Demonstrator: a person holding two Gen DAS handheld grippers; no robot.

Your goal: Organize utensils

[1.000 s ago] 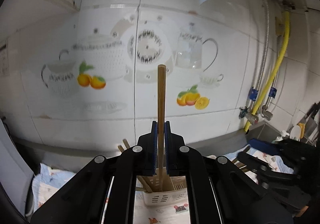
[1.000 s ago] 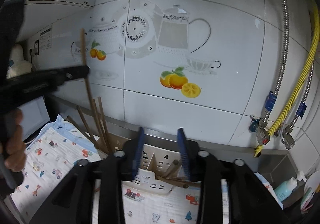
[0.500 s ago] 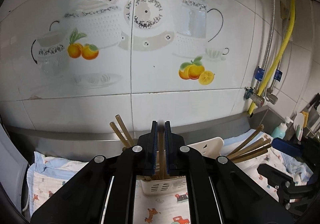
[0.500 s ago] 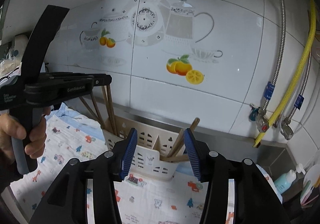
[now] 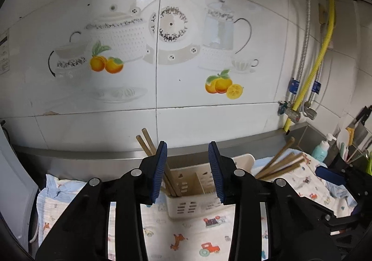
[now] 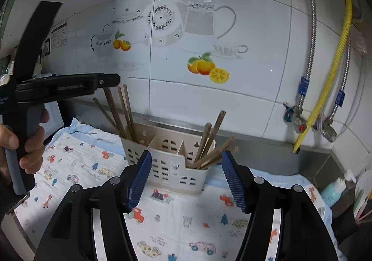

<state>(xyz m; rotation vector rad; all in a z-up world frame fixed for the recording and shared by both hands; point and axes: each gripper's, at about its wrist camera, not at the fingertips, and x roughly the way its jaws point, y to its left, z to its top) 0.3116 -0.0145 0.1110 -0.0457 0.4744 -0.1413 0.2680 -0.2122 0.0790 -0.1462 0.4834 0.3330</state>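
Cream slotted utensil caddy (image 6: 171, 156) w/ brown wooden chopsticks (image 6: 121, 112). White cloth (image 6: 176, 219), cartoon cars & animals print. Blue ribbed pads (image 6: 139, 178) on black gripper. Yellow hose (image 6: 330, 61) far right.

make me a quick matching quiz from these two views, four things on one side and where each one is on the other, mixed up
Things:
1. left chopstick bunch
2. right chopstick bunch
3. teal bottle
4. utensil caddy

Places:
A. far right, by the counter's corner
B. on the cartoon-print cloth, against the wall
C. caddy's right compartment, leaning right
D. caddy's left compartment, under the left gripper

Pairs: 1-D, 2-C, 3-A, 4-B
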